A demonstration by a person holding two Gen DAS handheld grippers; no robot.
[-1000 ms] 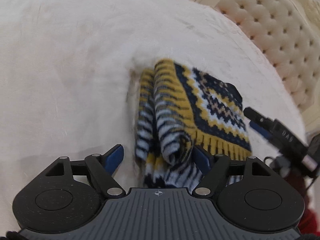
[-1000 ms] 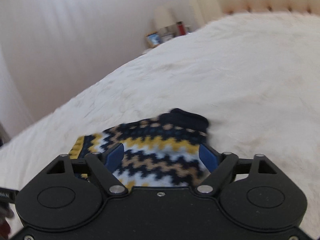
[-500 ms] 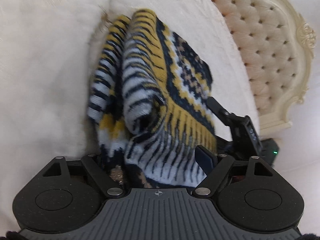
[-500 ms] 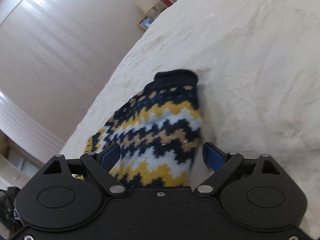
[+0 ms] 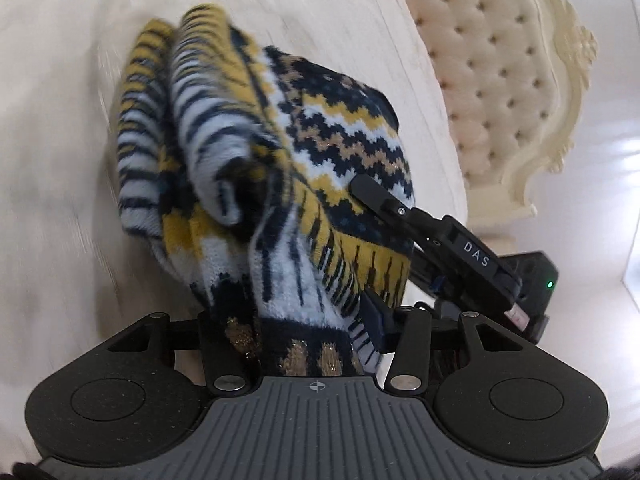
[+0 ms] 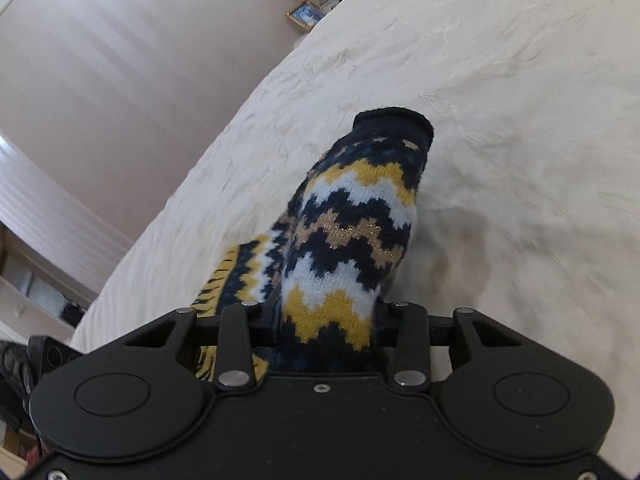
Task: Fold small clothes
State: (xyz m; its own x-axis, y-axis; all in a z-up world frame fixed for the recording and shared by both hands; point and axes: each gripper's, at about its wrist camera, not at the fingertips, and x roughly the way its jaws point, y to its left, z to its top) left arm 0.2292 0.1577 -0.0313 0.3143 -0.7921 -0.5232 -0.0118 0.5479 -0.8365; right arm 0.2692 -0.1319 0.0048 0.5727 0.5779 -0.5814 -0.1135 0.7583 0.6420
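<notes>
A small knitted sweater (image 5: 280, 168) with navy, yellow and pale blue zigzags is lifted off the white bed. My left gripper (image 5: 296, 332) is shut on its bunched striped hem. My right gripper (image 6: 328, 320) is shut on another edge of the sweater (image 6: 352, 220), whose navy cuff hangs toward the bed. The right gripper's black fingers (image 5: 400, 210) show in the left wrist view, clamped on the sweater's right side.
A cream bedspread (image 6: 500, 100) lies under the sweater. A tufted cream headboard (image 5: 500, 80) stands at the right in the left wrist view. A nightstand with a picture frame (image 6: 304, 16) and a lamp stands beyond the bed. A curtain (image 6: 120, 60) hangs on the left.
Both grippers have closed on the sweater and lifted it off the bed. It lay flat between the open fingers one second ago; now it hangs bunched.
</notes>
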